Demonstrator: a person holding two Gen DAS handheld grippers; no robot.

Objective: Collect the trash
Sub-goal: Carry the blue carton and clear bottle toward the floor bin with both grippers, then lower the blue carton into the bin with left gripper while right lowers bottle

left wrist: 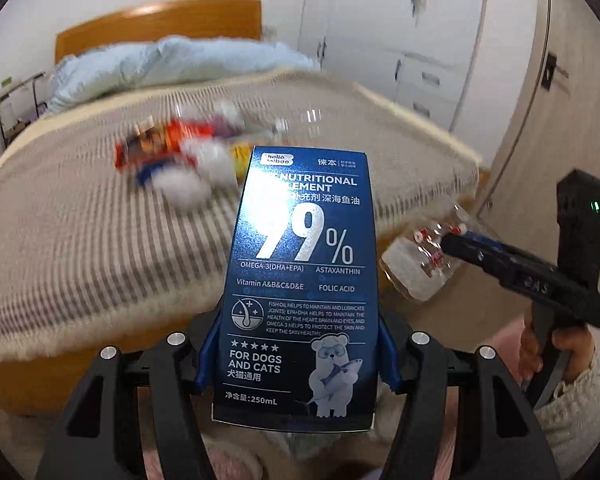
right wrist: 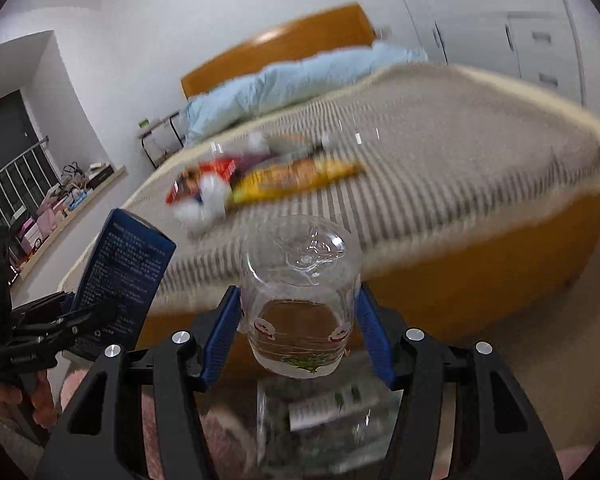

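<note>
- Left tongs (left wrist: 296, 354) grip one dark blue carton (left wrist: 300, 288) of pet fish oil by its lower sides; it stands upright between the blue pads.
- Right tongs (right wrist: 298, 326) clamp one clear plastic bottle (right wrist: 300, 292), pads pressed on both flanks, its base pointing away from the camera.
- One bed (right wrist: 440, 184) with a striped cover carries the remaining trash near the middle of its surface, well back from the near edge: one yellow wrapper (right wrist: 296, 178), one red packet (right wrist: 204, 180), and white crumpled lumps (left wrist: 188, 188) too blurred to count.
- One pale blue duvet (left wrist: 160, 64) lies bunched at the headboard end.
- One hand (left wrist: 540, 354) holds the right tool's handle.
</note>
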